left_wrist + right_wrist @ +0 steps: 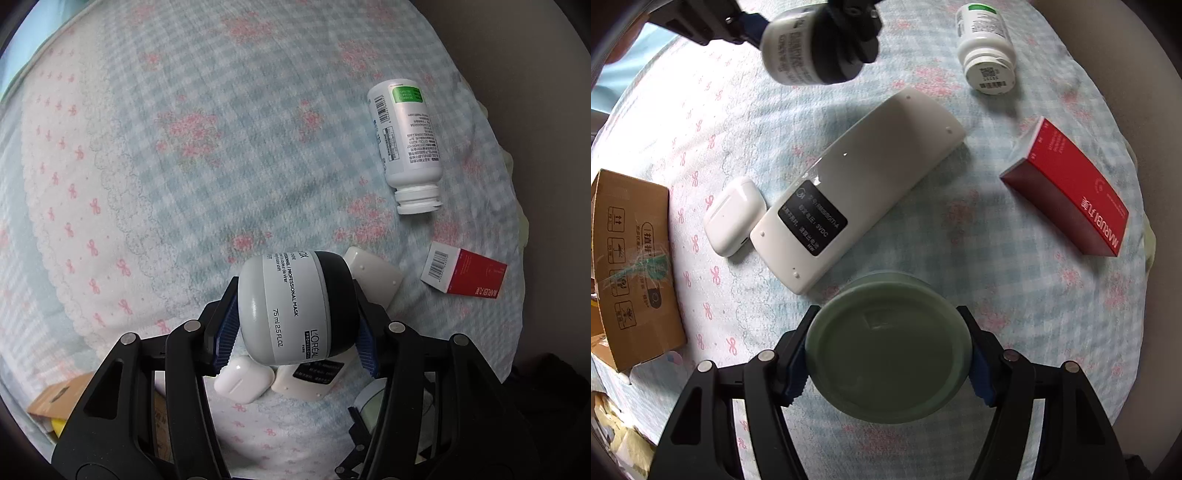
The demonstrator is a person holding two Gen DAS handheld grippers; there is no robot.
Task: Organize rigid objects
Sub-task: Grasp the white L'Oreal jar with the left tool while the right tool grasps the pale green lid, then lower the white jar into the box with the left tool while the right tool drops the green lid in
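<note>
My left gripper (295,328) is shut on a grey and black L'Oréal mask jar (295,306) and holds it above the cloth; the jar also shows in the right wrist view (816,48). My right gripper (886,363) is shut on a round green jar (888,350), low over the cloth. On the checked cloth lie a white remote (857,184) face down, a white earbud case (733,214), a white pill bottle (986,48) on its side, and a red box (1071,188).
A brown cardboard box (631,266) stands at the left edge of the round table. The table is covered by a blue checked cloth with pink bows (184,166). Paper clutter lies below the table edge at the lower left.
</note>
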